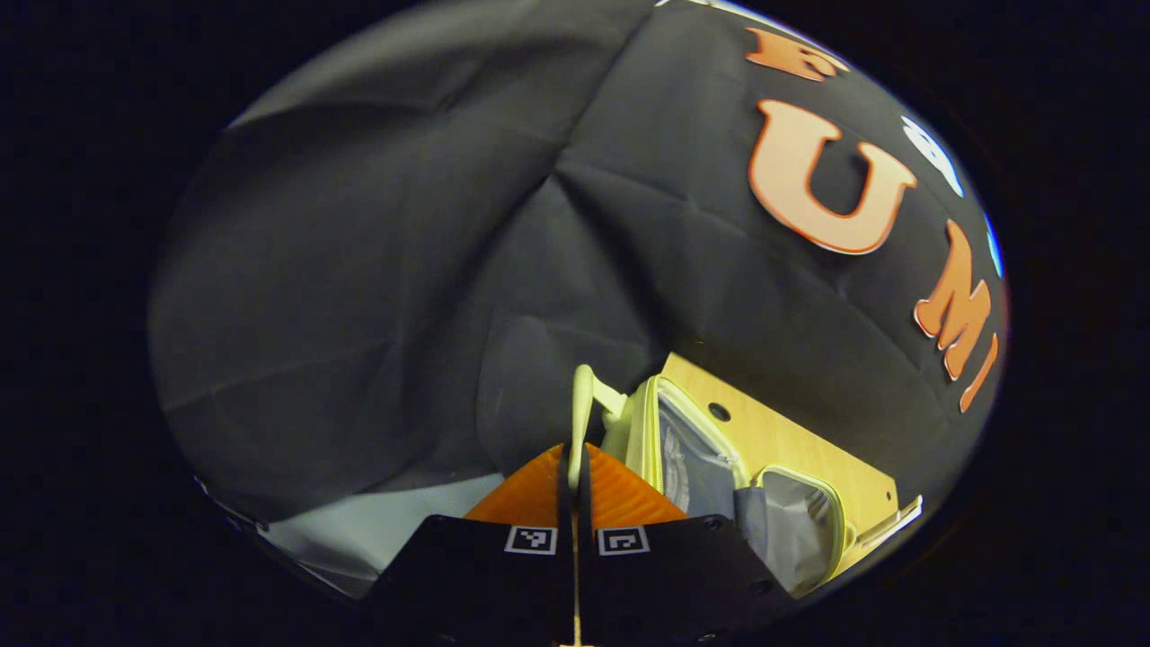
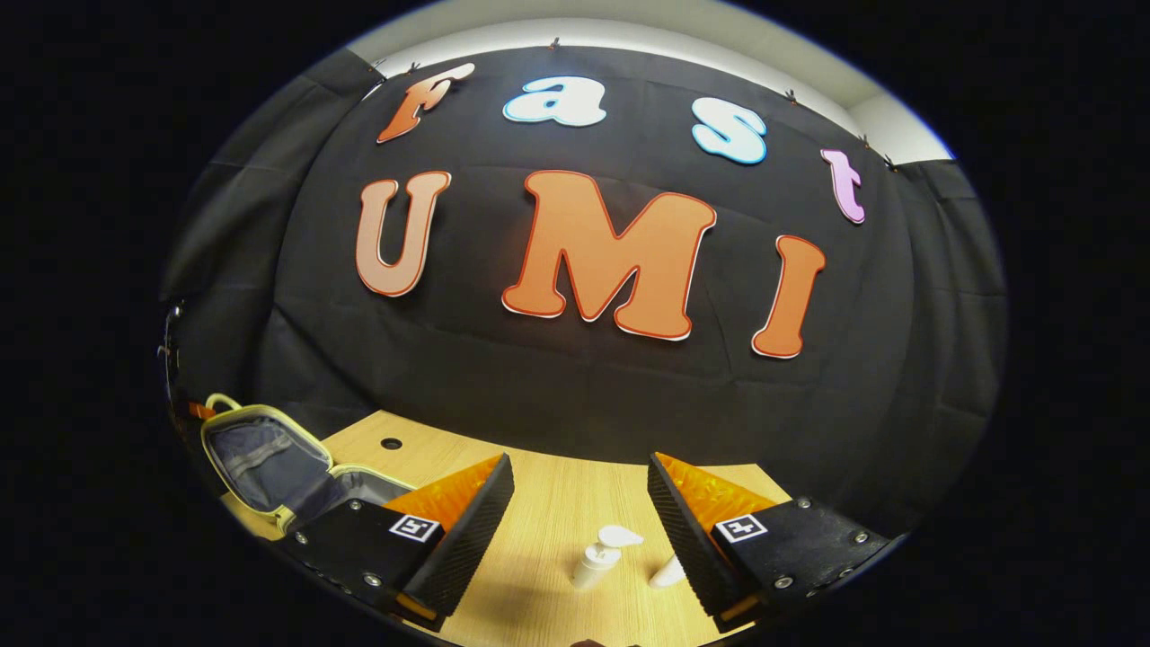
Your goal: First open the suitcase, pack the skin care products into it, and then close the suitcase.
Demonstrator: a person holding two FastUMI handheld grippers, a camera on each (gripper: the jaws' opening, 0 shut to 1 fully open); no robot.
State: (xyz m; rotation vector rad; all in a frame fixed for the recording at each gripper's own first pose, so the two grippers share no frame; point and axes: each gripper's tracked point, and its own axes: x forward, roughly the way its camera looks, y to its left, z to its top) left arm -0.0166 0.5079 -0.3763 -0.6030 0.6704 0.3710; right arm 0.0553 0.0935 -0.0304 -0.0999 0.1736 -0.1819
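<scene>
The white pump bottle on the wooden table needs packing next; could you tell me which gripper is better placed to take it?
Right. The right gripper has open jaws, with the white pump bottle standing between them, while the left gripper is shut on the suitcase's pale handle.

The left tool (image 1: pixel 575 463) has its fingers pressed almost together, apparently pinching something thin between them, though the contact is hard to make out. The right tool (image 2: pixel 579 512) is level, its fingers spread wide apart and gripping nothing.
</scene>
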